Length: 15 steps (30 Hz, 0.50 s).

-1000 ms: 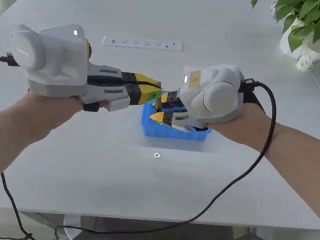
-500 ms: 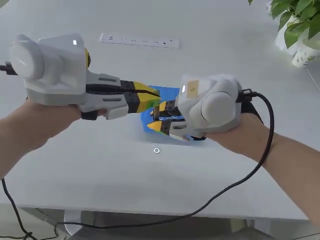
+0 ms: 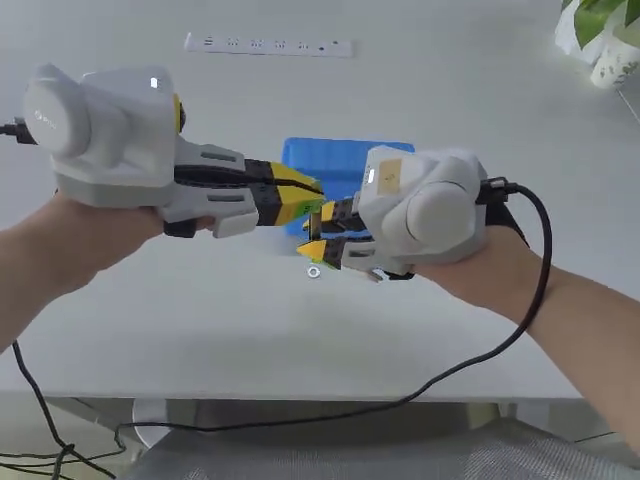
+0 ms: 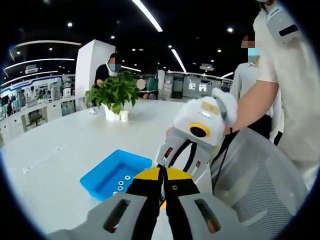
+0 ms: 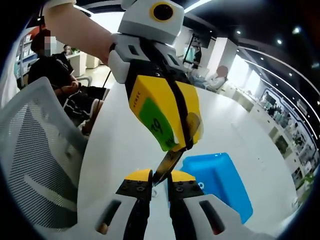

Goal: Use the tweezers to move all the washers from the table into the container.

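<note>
Squarely at centre frame, the left claw (image 3: 316,192) is clamped on the tweezers (image 5: 170,161), whose tip is pinched in the right claw (image 3: 312,241). One washer (image 3: 314,271) lies on the white surface (image 3: 200,320) just below them, with the blue container (image 3: 345,160) just above.

My left gripper (image 3: 310,195) is showing a matt white plastic shell, its yellow plastic jaw tips shining glossier. My right gripper (image 3: 318,228) is wearing the same matt white plastic. The thin metal tweezers (image 5: 169,162) are glinting, bare and polished. The blue plastic container (image 3: 345,145) is looking smooth, slightly shiny. The small metal washer (image 3: 314,271) is gleaming on the smooth, matt white table (image 3: 250,330). The black cable (image 3: 500,330) is looking rubbery; the grey chair back (image 5: 35,165) is showing open mesh.
</note>
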Motion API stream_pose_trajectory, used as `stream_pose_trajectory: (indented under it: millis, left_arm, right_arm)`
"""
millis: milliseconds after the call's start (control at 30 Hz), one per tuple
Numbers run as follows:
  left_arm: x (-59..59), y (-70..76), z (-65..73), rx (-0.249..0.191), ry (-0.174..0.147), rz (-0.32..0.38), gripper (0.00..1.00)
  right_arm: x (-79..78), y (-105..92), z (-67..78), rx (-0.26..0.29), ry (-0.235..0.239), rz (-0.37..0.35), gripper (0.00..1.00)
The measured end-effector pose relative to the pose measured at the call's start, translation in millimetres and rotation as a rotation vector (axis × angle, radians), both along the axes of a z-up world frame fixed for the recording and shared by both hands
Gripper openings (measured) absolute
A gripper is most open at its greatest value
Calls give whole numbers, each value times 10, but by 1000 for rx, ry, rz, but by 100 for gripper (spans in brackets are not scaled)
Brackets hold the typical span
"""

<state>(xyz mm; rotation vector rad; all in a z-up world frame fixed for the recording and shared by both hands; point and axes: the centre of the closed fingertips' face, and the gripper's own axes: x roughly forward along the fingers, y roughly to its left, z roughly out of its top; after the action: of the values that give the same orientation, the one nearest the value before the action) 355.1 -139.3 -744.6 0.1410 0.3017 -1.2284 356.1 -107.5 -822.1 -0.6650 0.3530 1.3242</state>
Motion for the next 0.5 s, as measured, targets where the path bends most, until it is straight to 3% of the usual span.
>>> stream_pose_trajectory:
  millis: [200,500]
  left_arm:
    - [-94,-19,-138,7,33,-40,4]
    - [-110,-44,-164,7,37,-38,4]
  right_arm:
    - [-83,-30,-140,-7,10,5,13]
    - [-63,-32,-182,-12,6,7,13]
